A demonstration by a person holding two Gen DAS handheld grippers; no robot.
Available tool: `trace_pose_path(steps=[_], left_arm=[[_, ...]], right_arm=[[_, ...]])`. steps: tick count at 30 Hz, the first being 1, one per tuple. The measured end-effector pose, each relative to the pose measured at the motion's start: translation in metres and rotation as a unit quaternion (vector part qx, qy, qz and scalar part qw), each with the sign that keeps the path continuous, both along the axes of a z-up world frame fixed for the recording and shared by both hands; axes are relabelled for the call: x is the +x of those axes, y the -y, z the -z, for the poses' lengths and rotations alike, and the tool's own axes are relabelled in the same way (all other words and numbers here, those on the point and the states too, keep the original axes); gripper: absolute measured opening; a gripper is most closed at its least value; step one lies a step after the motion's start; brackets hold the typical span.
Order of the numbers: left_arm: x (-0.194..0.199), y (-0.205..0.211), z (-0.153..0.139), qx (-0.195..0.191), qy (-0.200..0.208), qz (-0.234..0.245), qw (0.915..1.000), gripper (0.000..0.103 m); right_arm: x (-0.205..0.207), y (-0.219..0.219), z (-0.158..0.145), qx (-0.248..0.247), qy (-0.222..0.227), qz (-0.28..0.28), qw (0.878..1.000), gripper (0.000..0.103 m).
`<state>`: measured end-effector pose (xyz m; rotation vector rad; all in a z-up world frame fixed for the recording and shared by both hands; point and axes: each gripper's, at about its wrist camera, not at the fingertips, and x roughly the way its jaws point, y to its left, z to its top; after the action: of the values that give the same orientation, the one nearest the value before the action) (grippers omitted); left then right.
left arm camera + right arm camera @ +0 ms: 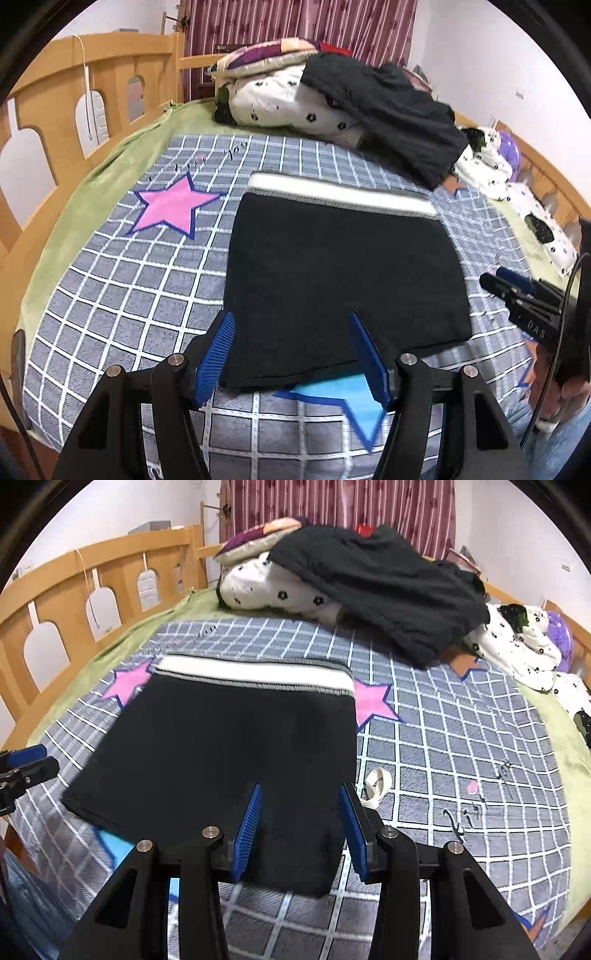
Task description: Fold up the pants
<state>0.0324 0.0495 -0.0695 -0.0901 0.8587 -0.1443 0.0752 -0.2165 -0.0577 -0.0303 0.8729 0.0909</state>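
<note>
With both the left claw [291, 354] and right claw [299, 830] released above the folded black knit pants [340, 280], a snagged 6 o'clock hem could undo the fold.

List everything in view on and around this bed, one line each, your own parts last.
folded pants: one, black with a white waistband, flat in the middle of the blanket
blanket: one, grey with a white grid and pink and blue stars, covering the bed
sheet: one, green, showing beyond the blanket's edges
dark garment: one, black, draped over the bedding pile at the far end
bedding pile: one, white with black flowers, far end
bed rail: one, light wood with arched cutouts, at the left
curtain: one, dark red, behind the bed
strap: one, cream, beside the pants
left gripper: open, over the pants' near edge
right gripper: open, over the pants' near edge
</note>
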Motion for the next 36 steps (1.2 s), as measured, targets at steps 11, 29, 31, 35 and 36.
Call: trace_pose_path(steps=[11,29,31,35,36], left_arm=[[-0.038,0.000,-0.021,0.016,0.042,0.014,0.9989,0.070],[-0.071,0.012,-0.012,0.040,0.043,0.021,0.9981,0.070],[-0.073,0.011,-0.011,0.042,0.040,0.017,0.9982,0.070],[-0.078,0.008,-0.009,0.044,0.039,0.013,0.9982,0.070],[-0.079,0.006,-0.009,0.043,0.039,0.012,0.9982,0.070]], right_arm=[[-0.065,-0.005,-0.031,0.013,0.038,0.045,0.998,0.086],[-0.105,0.010,-0.026,0.006,0.031,0.079,0.996,0.090],[-0.106,0.010,-0.027,0.007,0.032,0.078,0.996,0.090],[-0.106,0.009,-0.027,0.004,0.033,0.076,0.997,0.090],[-0.106,0.009,-0.027,0.005,0.032,0.076,0.997,0.090]])
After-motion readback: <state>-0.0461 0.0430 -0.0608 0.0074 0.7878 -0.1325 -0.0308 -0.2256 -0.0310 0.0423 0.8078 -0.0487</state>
